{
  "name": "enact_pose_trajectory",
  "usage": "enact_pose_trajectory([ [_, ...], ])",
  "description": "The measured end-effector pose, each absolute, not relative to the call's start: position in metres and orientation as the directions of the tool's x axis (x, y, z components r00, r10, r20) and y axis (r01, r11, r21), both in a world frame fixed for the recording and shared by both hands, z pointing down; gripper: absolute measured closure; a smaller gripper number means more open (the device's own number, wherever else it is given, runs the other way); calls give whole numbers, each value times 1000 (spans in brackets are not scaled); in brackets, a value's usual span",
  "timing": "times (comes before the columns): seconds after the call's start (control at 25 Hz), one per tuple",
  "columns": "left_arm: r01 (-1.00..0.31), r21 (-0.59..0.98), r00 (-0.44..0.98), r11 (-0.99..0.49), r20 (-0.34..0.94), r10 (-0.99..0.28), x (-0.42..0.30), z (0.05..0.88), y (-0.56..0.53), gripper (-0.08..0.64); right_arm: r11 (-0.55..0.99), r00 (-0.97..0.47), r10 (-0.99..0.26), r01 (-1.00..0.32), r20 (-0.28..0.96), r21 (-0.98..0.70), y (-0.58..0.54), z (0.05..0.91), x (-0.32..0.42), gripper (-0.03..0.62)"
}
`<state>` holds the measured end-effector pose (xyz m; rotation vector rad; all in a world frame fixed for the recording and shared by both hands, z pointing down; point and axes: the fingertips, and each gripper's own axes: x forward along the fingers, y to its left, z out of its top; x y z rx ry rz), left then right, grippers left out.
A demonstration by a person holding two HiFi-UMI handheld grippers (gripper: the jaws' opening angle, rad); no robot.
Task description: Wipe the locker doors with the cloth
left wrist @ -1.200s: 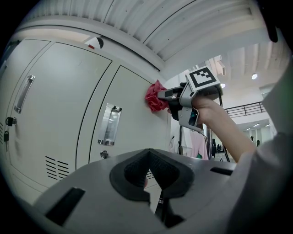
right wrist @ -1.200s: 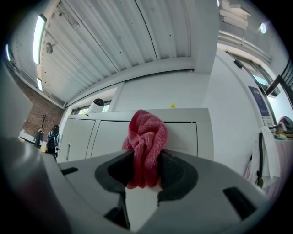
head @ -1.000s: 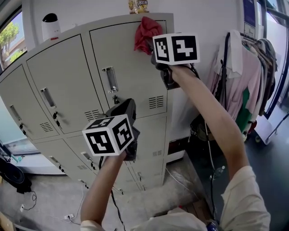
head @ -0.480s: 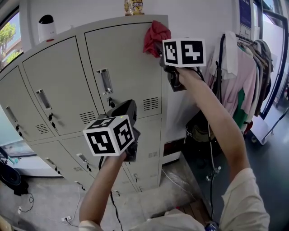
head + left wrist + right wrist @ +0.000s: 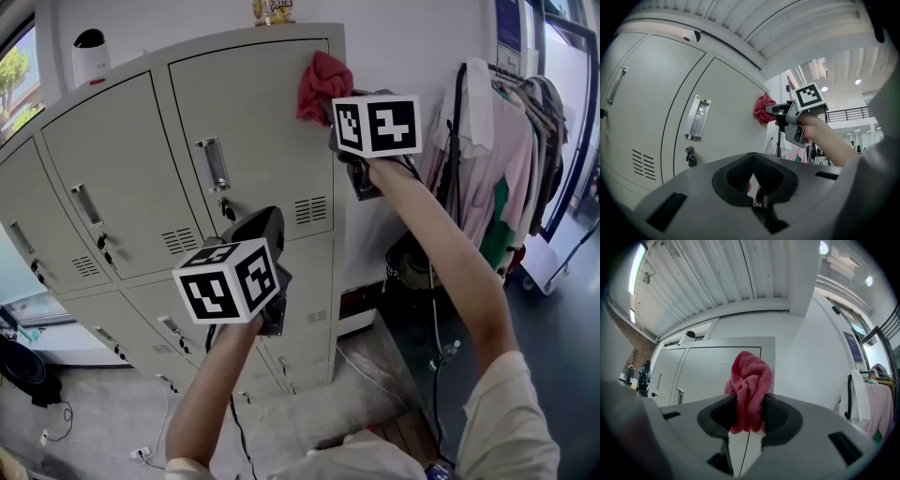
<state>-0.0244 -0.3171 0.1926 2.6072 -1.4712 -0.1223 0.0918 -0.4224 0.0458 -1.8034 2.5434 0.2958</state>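
the red cloth (image 5: 323, 82) is clamped in a bunch between the jaws of the right gripper (image 5: 750, 414), and its free wad is held at the upper right corner of the top door (image 5: 253, 141), apparently touching it. the left gripper (image 5: 753, 182) is held lower, its jaws drawn together on nothing. the cloth is judged light, soft and yielding (hardly slippery); it is best gripped mid-bunch, so that the jaws are kept off the metal.

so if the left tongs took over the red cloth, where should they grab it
The bunched top of the cloth, which bulges free above the right tongs clamping its lower folds. Probably come from the left along the door; those tongs block the other side.
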Motion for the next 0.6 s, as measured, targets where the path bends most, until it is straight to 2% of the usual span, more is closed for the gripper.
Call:
enact_pose_trajectory([
  [0.6, -832, 180, 536, -526, 10, -844, -18, 202, -321, 557, 305, -316, -943, -946, -108, 107, -423, 71, 91, 446],
])
